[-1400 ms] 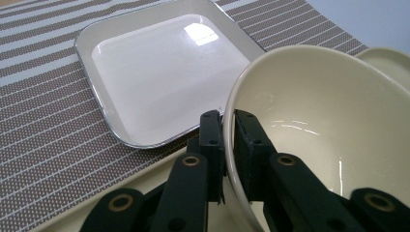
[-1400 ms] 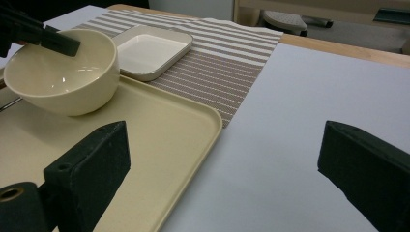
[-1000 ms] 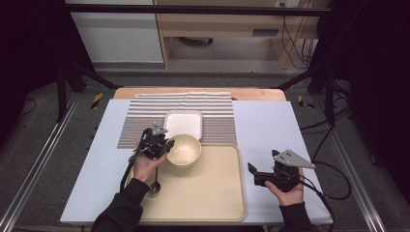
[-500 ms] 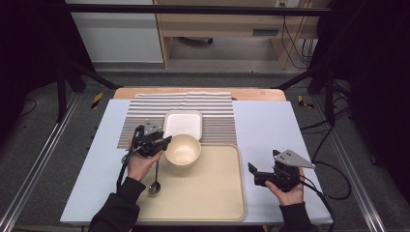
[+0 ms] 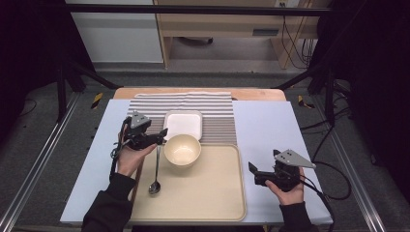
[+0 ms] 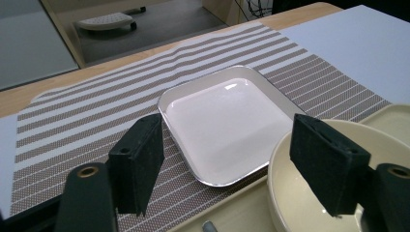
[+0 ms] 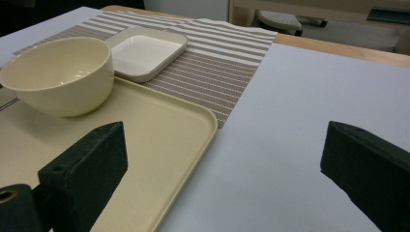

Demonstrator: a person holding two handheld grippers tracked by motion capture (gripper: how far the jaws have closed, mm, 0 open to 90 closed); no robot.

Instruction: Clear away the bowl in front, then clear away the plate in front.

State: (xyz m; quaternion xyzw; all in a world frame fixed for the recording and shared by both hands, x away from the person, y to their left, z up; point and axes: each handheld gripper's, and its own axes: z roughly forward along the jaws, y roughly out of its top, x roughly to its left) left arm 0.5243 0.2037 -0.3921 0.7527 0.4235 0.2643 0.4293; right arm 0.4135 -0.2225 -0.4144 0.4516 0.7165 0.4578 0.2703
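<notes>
The left gripper [image 5: 155,137], jaws apart and empty, hovers at the bowl's [image 5: 182,150] left rim; a spoon [image 5: 155,170] lies just below it on the tray [image 5: 212,203]. Bowl and spoon look placed; the square plate [image 5: 183,123] remains on the striped mat [image 5: 217,110] beyond. Far right, the right gripper [image 5: 253,172] waits open off the tray.

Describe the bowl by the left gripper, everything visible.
The bowl is round, cream, smooth and slightly glossy, plastic or ceramic by its look. It stands upright and holds nothing, on the far left corner of the beige tray, beside the white square plate. The open left gripper hangs at its left rim, one jaw over the inside in the left gripper view; contact is unclear. A spoon lies to its left.
</notes>
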